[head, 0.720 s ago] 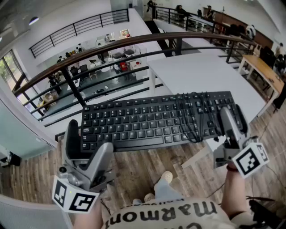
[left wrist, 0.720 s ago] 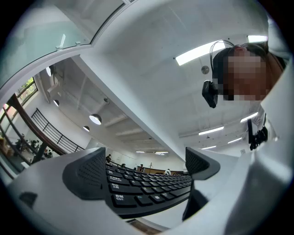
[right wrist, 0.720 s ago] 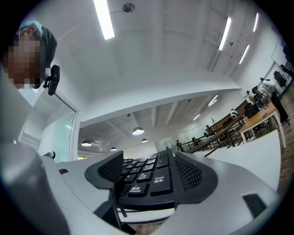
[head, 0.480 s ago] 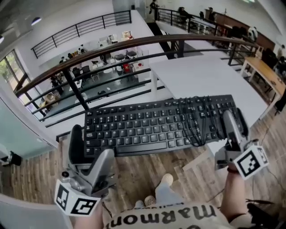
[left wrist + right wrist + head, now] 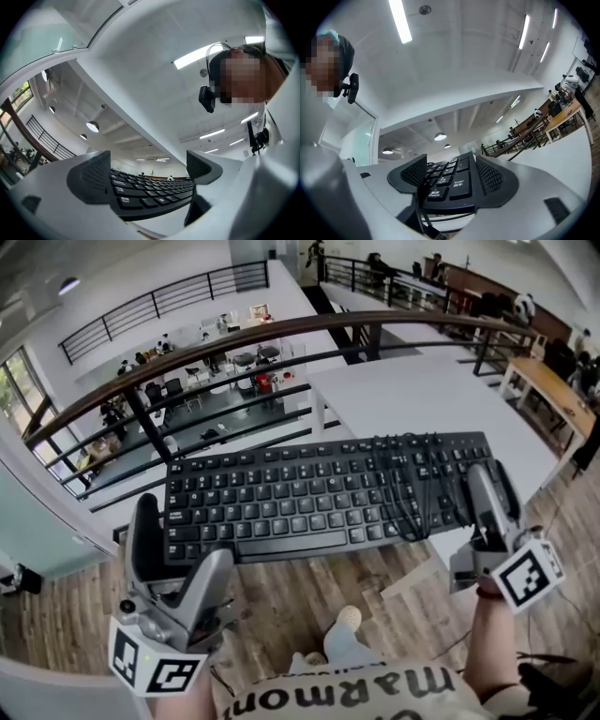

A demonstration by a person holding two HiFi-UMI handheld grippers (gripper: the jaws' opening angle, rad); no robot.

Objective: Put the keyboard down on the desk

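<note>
**Item 1, left gripper** [image 5: 183, 532]. We log it as clamped at a wide setting on the left end of the keyboard [image 5: 309, 498]. In the left gripper view, the gripper [image 5: 147, 176] has the near left corner of the keyboard [image 5: 150, 190] between its 2 pads. 1 pad is against the end with the Ctrl key and the other meets the front edge. Its marker cube [image 5: 155, 667] sits at the rear of the tool, toward the person.

**Item 2, right gripper** [image 5: 492, 498]. We log it as closed on the keyboard's right end, also fairly wide. In the right gripper view, the gripper [image 5: 452, 176] has the number-pad end of the keyboard [image 5: 450, 180] filling the gap between its 2 mesh-faced pads. The Enter and Delete keys lie nearest the camera. Its marker cube [image 5: 527, 573] sits behind the jaws.

**Item 3, keyboard.** It is black and full size, and it spans from one gripper to the other with the keys facing up. We see it carried in the air, roughly level and not resting on anything.

**Item 4, cable** [image 5: 408, 493]. It is black and bunched loosely over the keys just inward of the right gripper. A loop of cable [image 5: 419, 215] hangs below that gripper's jaws.

**Item 5, surroundings.** The white desk [image 5: 422, 395] lies beyond and beneath the right half of the keyboard. The wooden floor [image 5: 300, 596] lies below the grippers. A dark railing [image 5: 234, 334] runs past the keyboard's far edge.
</note>
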